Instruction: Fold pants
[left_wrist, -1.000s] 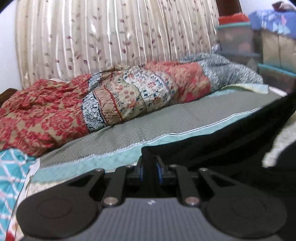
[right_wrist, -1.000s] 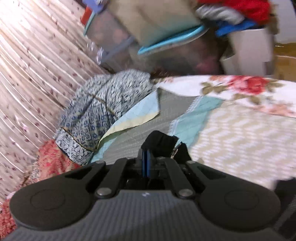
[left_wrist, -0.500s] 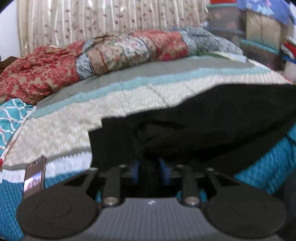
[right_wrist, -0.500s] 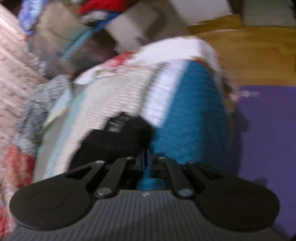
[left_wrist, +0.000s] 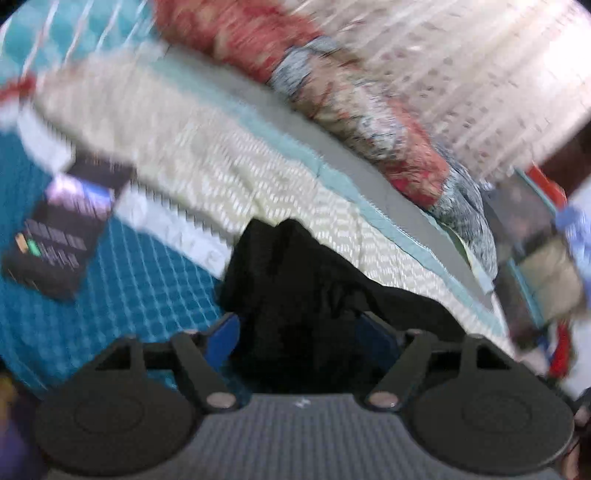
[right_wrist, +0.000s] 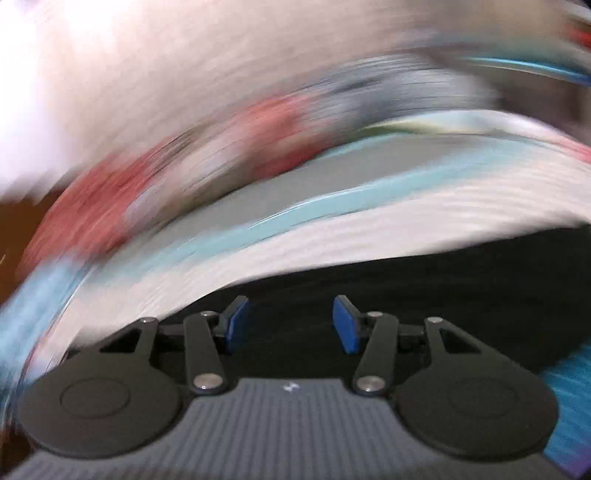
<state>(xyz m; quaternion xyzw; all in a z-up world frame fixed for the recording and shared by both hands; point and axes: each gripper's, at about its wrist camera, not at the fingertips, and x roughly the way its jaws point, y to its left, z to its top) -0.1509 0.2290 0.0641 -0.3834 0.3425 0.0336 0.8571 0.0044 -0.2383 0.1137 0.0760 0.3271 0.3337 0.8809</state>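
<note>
On the quilted bedspread (left_wrist: 155, 280), rumpled black pants (left_wrist: 314, 295); both jaws spread, empty.

Black pants (left_wrist: 314, 280) lie bunched, apparently folded, on the patterned bedspread (left_wrist: 221, 158).

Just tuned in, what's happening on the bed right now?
A person with a handheld gripper in each hand is folding black pants on a bed with a patterned bedspread. Both the left gripper and the right gripper have their jaws apart, with the black fabric lying in front of and between the fingers rather than pinched. A phone lies on the teal part of the cover. Both views are motion-blurred.
</note>
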